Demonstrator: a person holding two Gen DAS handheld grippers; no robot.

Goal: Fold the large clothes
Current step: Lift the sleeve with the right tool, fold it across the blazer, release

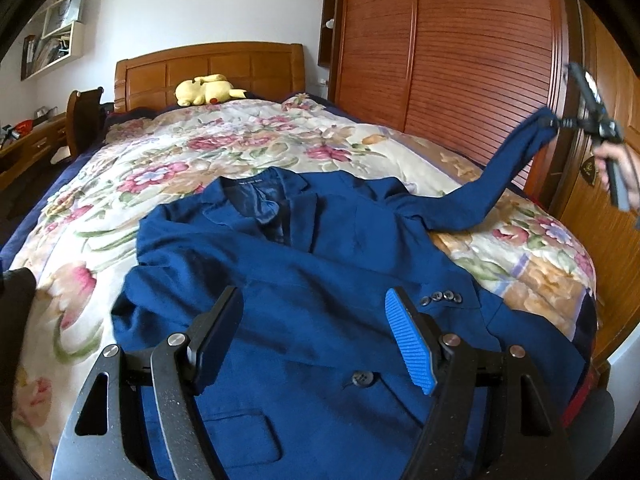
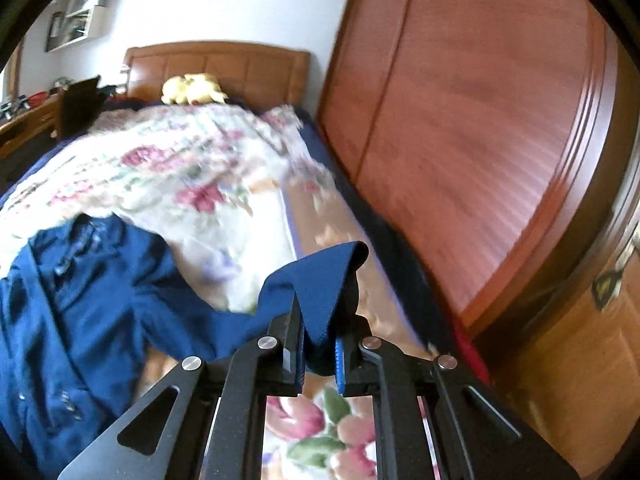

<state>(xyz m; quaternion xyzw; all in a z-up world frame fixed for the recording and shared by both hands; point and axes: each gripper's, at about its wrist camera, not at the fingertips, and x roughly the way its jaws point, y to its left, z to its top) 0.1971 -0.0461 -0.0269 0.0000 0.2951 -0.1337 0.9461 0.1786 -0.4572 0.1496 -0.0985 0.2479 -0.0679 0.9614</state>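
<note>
A dark blue suit jacket (image 1: 312, 264) lies front-up on the flowered bedspread (image 1: 192, 152), collar toward the headboard. My left gripper (image 1: 316, 336) is open and empty, hovering just above the jacket's lower front near a button (image 1: 362, 379). My right gripper (image 2: 318, 344) is shut on the cuff of the jacket's sleeve (image 2: 320, 276) and holds it lifted off the bed, out to the right. In the left wrist view the raised sleeve (image 1: 508, 164) stretches up to the right gripper (image 1: 560, 122) by the wardrobe. The jacket body (image 2: 80, 300) lies at lower left in the right wrist view.
A wooden wardrobe (image 1: 440, 52) stands close along the bed's right side. A yellow plush toy (image 1: 204, 90) lies by the headboard (image 1: 208, 68). A chair (image 1: 82, 116) and a desk (image 1: 28, 140) stand at the left. A dark object (image 1: 16, 292) is at the bed's left edge.
</note>
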